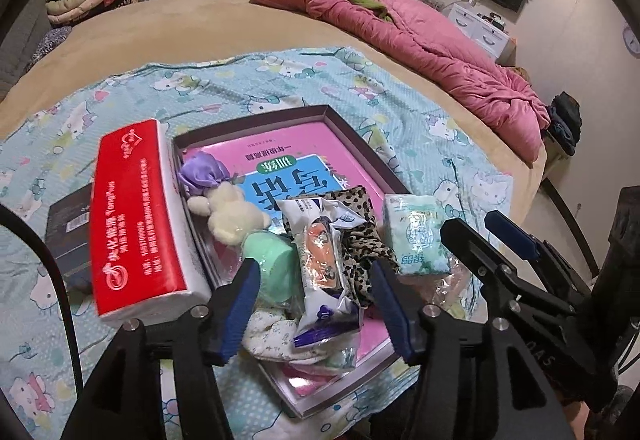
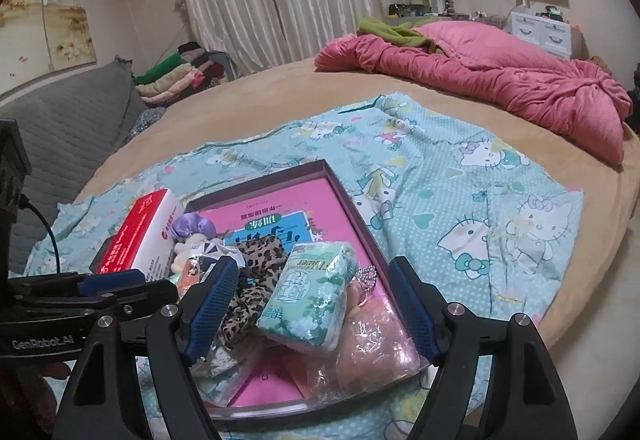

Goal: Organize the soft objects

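Note:
A shallow box point(image 1: 352, 136) with a pink book inside lies on a Hello Kitty sheet. In it lie a purple scrunchie point(image 1: 202, 172), a cream plush toy point(image 1: 230, 214), a green soft roll point(image 1: 270, 260), a white snack-style packet point(image 1: 324, 264), a leopard cloth point(image 1: 360, 240) and a green tissue pack point(image 1: 416, 236). My left gripper point(image 1: 316, 300) is open, its jaws either side of the packet. My right gripper point(image 2: 310, 304) is open, with the green tissue pack point(image 2: 310, 300) between its jaws, not touched. A leopard cloth point(image 2: 256, 280) lies left of it.
A red tissue box point(image 1: 136, 224) leans at the box's left edge, over a dark box point(image 1: 66, 236). A pink quilt point(image 2: 500, 80) lies at the back right of the bed. Folded clothes point(image 2: 176, 76) sit on a grey sofa point(image 2: 68, 120) at the left. A clear bag point(image 2: 372, 344) lies in the box.

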The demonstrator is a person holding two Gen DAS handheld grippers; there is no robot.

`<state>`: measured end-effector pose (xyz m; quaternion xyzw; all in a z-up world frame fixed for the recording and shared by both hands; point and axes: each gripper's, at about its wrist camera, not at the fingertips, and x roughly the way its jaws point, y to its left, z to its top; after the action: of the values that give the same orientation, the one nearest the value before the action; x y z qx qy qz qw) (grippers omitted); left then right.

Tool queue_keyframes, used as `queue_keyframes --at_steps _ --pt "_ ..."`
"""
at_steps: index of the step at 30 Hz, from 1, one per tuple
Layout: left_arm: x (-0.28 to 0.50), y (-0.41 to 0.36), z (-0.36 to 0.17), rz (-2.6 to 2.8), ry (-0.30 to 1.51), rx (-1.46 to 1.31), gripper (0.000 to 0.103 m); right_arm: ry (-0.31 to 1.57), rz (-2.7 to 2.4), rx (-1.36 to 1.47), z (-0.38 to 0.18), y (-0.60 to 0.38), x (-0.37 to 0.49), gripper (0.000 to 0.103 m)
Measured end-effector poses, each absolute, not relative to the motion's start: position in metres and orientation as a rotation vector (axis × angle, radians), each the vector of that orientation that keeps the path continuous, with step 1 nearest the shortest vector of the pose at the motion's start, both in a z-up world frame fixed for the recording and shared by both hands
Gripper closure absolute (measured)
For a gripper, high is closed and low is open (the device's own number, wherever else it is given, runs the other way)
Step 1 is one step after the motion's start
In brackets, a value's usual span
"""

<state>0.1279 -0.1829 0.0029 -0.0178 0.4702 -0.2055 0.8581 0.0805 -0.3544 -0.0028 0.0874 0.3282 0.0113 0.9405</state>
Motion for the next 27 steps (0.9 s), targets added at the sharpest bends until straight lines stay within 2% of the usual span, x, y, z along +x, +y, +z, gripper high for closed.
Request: queue_keyframes --at_steps 27 --pt "0.109 -0.162 0.017 -0.371 0.957 -0.024 0.027 0.668 0.018 0.088 0.01 -0.334 0.07 0.023"
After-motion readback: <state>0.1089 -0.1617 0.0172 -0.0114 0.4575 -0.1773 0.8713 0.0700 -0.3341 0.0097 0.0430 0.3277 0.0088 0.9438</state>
